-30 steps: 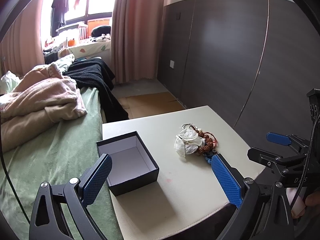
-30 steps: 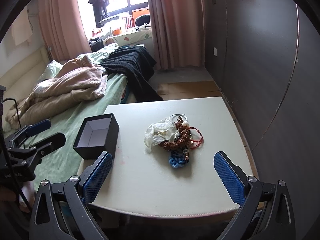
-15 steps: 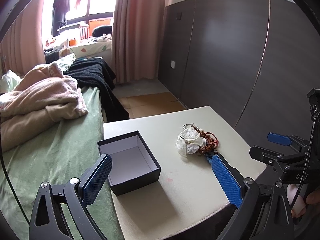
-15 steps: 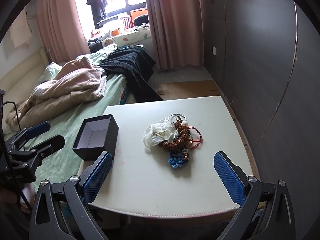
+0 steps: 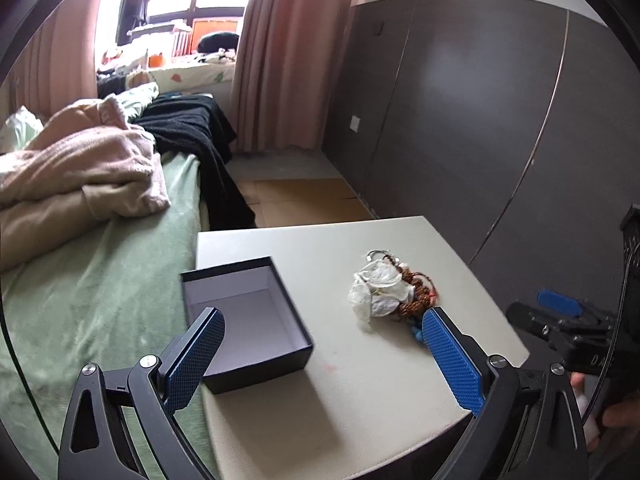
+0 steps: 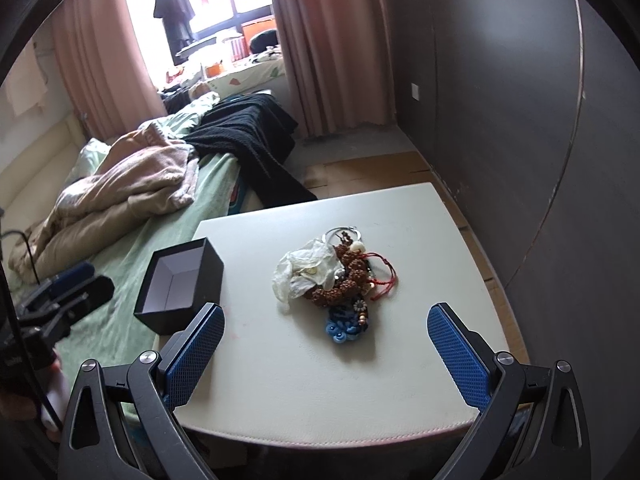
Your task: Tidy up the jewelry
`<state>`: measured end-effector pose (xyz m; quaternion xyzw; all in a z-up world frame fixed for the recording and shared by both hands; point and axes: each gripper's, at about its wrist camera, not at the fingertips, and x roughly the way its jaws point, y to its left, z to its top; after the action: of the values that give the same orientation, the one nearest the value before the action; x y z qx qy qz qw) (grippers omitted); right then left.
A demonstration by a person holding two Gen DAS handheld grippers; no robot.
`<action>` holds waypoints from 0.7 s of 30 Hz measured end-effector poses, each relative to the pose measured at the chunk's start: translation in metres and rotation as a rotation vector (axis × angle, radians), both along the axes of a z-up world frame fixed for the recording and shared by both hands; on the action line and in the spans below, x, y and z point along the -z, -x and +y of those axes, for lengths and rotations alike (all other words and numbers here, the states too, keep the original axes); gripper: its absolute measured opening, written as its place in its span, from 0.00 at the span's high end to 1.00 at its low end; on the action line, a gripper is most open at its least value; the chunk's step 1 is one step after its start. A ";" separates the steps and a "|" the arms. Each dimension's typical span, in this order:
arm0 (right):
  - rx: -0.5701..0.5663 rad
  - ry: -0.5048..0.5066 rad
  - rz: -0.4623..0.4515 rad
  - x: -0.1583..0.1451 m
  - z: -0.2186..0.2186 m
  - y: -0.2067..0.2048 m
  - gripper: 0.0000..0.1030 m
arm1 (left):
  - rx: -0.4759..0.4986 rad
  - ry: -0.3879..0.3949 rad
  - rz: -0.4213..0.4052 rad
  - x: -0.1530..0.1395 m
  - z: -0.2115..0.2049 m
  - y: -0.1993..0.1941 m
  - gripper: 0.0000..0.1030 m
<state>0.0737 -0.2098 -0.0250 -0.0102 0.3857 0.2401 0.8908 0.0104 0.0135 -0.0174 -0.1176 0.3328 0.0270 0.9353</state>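
A pile of jewelry [image 6: 348,276] lies mid-table: brown bead bracelets, a red cord, a metal ring, a blue knotted piece [image 6: 344,326] and a crumpled white pouch [image 6: 306,270]. It also shows in the left wrist view [image 5: 394,292]. An open black box [image 5: 248,320] with a white inside stands at the table's left edge; it also shows in the right wrist view [image 6: 180,284]. My left gripper [image 5: 320,356] is open and empty, near the box. My right gripper [image 6: 326,354] is open and empty, just short of the pile.
The small cream table [image 6: 360,380] stands beside a bed with a green cover [image 5: 88,288], a pink blanket [image 5: 76,172] and black cloth [image 5: 192,128]. A dark panelled wall [image 6: 520,120] runs along the right. The table's front edge is close to both grippers.
Both grippers have drifted slightly forward toward the table; the box and the pile look a little larger. Nothing on the table has moved.
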 end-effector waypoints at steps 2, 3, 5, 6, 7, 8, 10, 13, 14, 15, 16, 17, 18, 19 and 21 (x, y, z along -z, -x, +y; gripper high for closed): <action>0.011 -0.002 0.014 0.002 -0.003 -0.003 0.00 | 0.012 0.019 -0.007 0.000 -0.006 -0.006 0.04; 0.020 -0.002 0.024 0.003 -0.006 -0.006 0.00 | 0.019 0.021 -0.012 0.000 -0.009 -0.008 0.04; 0.031 -0.010 0.039 0.006 -0.009 -0.011 0.00 | 0.040 0.016 -0.018 0.001 -0.020 -0.014 0.05; 0.040 -0.022 0.055 0.007 -0.013 -0.015 0.00 | 0.052 0.010 -0.014 0.003 -0.026 -0.019 0.07; 0.048 -0.033 0.071 0.009 -0.017 -0.019 0.00 | 0.066 0.006 -0.013 0.004 -0.031 -0.022 0.09; 0.058 -0.045 0.087 0.011 -0.020 -0.023 0.00 | 0.081 0.000 -0.011 0.006 -0.036 -0.025 0.11; 0.081 -0.064 0.119 0.016 -0.028 -0.033 0.02 | 0.096 -0.020 -0.003 0.010 -0.044 -0.032 0.12; 0.106 -0.100 0.165 0.021 -0.039 -0.046 0.07 | 0.121 -0.029 0.026 0.017 -0.053 -0.043 0.17; 0.115 -0.117 0.182 0.023 -0.043 -0.050 0.10 | 0.127 -0.030 0.037 0.021 -0.055 -0.048 0.20; 0.127 -0.132 0.199 0.025 -0.047 -0.055 0.11 | 0.132 -0.030 0.046 0.023 -0.057 -0.051 0.22; 0.136 -0.143 0.211 0.027 -0.050 -0.058 0.12 | 0.137 -0.032 0.057 0.027 -0.060 -0.056 0.23; 0.148 -0.159 0.228 0.029 -0.055 -0.063 0.13 | 0.142 -0.036 0.068 0.030 -0.063 -0.062 0.25; 0.156 -0.169 0.238 0.031 -0.058 -0.066 0.13 | 0.144 -0.039 0.074 0.033 -0.064 -0.066 0.26; 0.163 -0.176 0.247 0.033 -0.060 -0.070 0.13 | 0.147 -0.043 0.086 0.037 -0.066 -0.071 0.26; 0.182 -0.189 0.263 0.036 -0.065 -0.077 0.13 | 0.144 -0.045 0.103 0.043 -0.069 -0.079 0.28</action>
<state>0.1504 -0.2747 -0.0611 0.1400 0.4740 0.1930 0.8476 0.0897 -0.0552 -0.0604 -0.0707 0.3875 -0.0270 0.9187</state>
